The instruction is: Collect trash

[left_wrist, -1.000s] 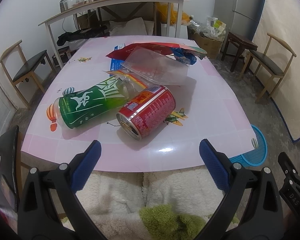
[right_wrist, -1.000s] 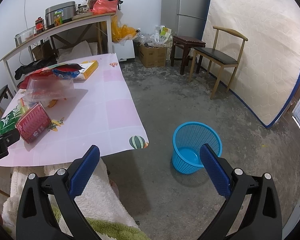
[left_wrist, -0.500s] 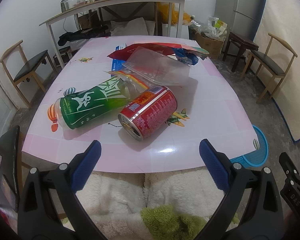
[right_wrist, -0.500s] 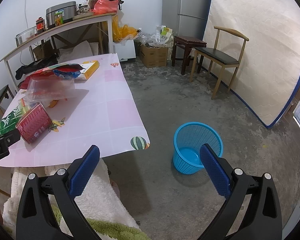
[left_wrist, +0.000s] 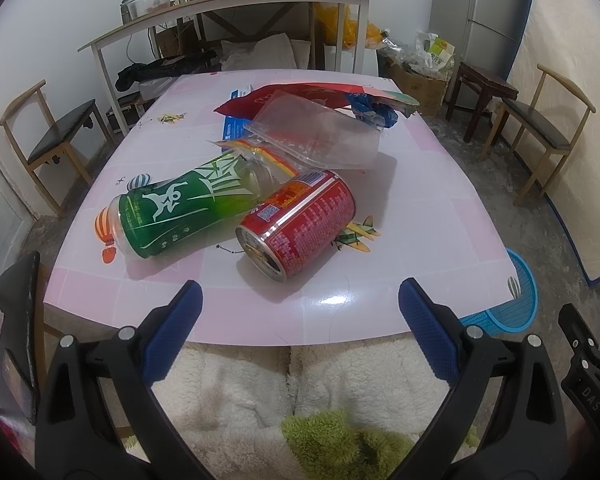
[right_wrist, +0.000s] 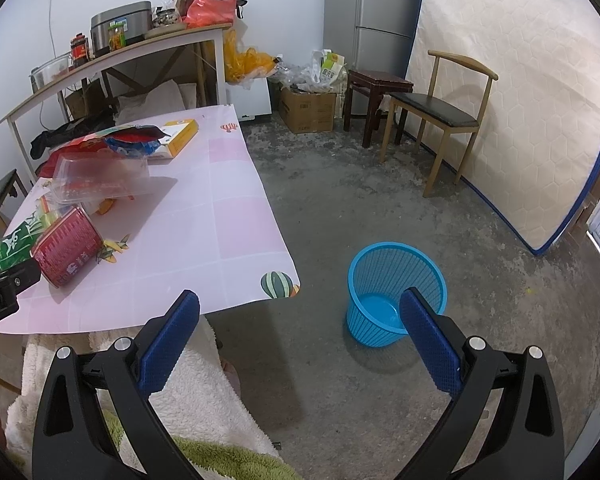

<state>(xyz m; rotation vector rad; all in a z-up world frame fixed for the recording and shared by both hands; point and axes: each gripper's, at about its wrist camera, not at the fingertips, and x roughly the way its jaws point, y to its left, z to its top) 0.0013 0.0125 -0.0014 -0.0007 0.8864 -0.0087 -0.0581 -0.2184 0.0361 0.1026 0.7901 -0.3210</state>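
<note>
Hovering short of bench (left_wrist: 340,312), left tool (left_wrist: 296,312) spread wide, empty. Right tool (right_wrist: 300,320) spread too, over floor. Red can (left_wrist: 298,224) on its side touching green bottle (left_wrist: 184,208); clear tray (left_wrist: 320,136), wrappers (left_wrist: 312,96) beyond. Blue basket (right_wrist: 396,288) beside bench.

- A wooden chair (right_wrist: 440,114) with a dark seat against the mattress (right_wrist: 512,92)
- A grey fridge (right_wrist: 374,16) in the far corner
- A long shelf table (left_wrist: 228,12) carrying jars and a rice cooker (right_wrist: 120,28)
- A dark stool (right_wrist: 376,96) beside a cardboard box (right_wrist: 308,110)
</note>
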